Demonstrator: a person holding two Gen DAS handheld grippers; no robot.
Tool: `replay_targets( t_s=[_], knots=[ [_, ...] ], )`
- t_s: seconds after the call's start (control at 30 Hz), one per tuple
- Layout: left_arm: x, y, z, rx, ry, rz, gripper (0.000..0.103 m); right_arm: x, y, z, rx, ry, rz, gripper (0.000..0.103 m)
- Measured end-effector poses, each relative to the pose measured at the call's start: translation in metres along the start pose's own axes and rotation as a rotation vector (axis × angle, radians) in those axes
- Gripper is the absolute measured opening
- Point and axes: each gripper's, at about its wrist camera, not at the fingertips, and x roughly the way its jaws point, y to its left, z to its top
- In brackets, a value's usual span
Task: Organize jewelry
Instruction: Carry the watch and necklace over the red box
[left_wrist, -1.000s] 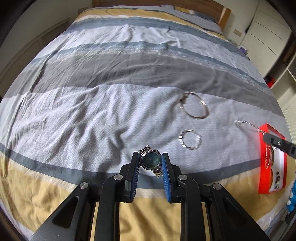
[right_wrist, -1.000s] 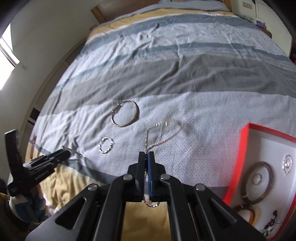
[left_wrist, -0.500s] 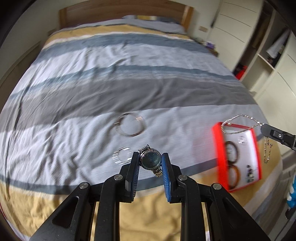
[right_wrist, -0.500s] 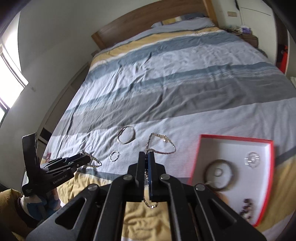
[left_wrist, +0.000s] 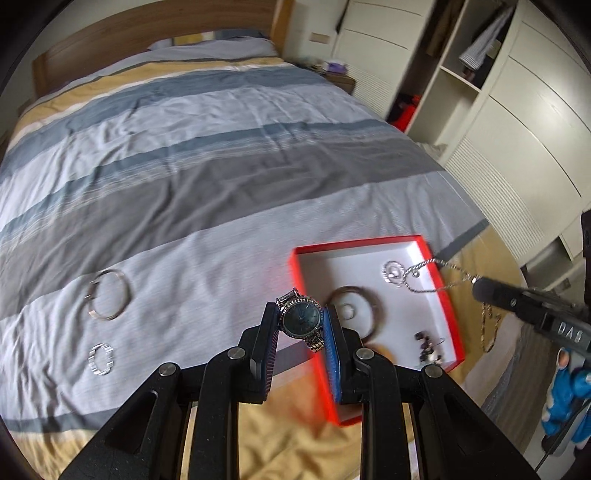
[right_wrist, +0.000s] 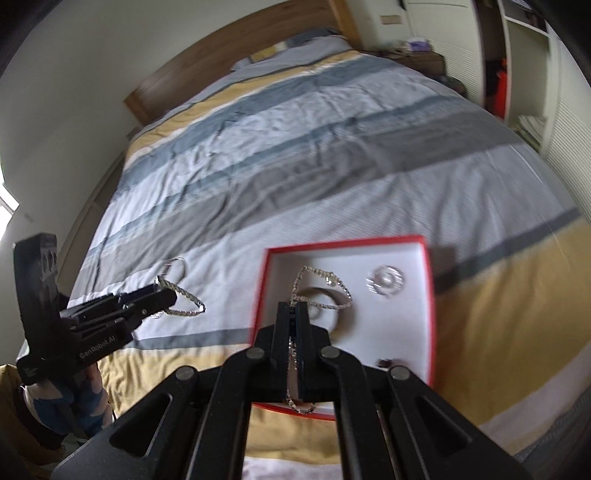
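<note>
1. The left gripper (left_wrist: 301, 325) pinches a watch (left_wrist: 301, 319) with a dark blue face between its pads, up in the air just left of the red box (left_wrist: 448, 317).
2. The right gripper (right_wrist: 295, 321) is pressed tight on a thin silver chain (right_wrist: 321, 291), which hangs in loops over the red box.
3. The red box sits on the striped bed cover (left_wrist: 221, 184), near the bed's front edge.
4. Inside the red box lie a dark bangle (left_wrist: 356, 295), a shiny round piece (left_wrist: 393, 273) and some small dark bits (left_wrist: 426, 345).
5. Left of the red box, a big silver bangle (left_wrist: 109, 295) and a small sparkly ring (left_wrist: 100, 359) lie on the cover.
</note>
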Motion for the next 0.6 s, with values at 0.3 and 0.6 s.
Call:
replay_targets(
  t_s=[0.3,0.6],
  knots=[
    [0.07,-0.042,0.017,0.084,0.064,0.047,0.023,0.032,-0.049,-0.01,0.068,0.018,-0.047,0.002],
    [0.131,-0.059,0.029,0.125,0.105,0.104,0.023,0.074,-0.063,-0.01,0.001,0.055,-0.1,0.003]
  ],
)
